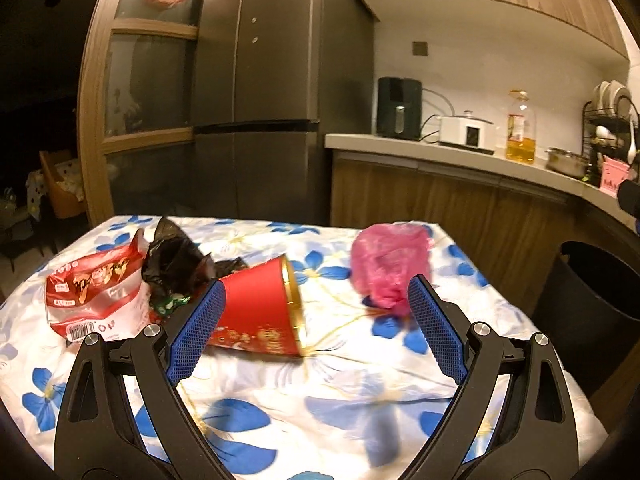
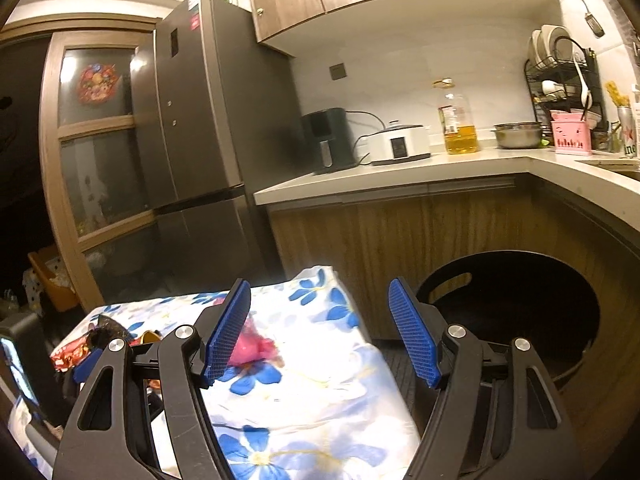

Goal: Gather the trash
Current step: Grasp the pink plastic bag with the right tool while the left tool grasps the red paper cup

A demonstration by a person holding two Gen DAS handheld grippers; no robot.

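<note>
A table with a blue-flowered white cloth [image 1: 320,380] carries trash: a red paper cup [image 1: 260,308] on its side, a crumpled black bag [image 1: 176,260], a red-and-white snack wrapper [image 1: 96,292] and a crumpled pink bag [image 1: 390,264]. My left gripper [image 1: 316,300] is open above the cloth, its left pad beside the cup's base, holding nothing. My right gripper [image 2: 318,332] is open and empty over the table's right edge, with the pink bag [image 2: 252,346] behind its left finger. A black trash bin [image 2: 520,312] stands on the floor to the table's right; it also shows in the left wrist view [image 1: 592,280].
A dark fridge [image 1: 256,92] stands behind the table. A kitchen counter [image 2: 440,168] holds an air fryer, a white cooker, an oil bottle [image 2: 460,124], a steel pot and a dish rack. The left gripper's body [image 2: 24,368] sits at the left edge of the right wrist view.
</note>
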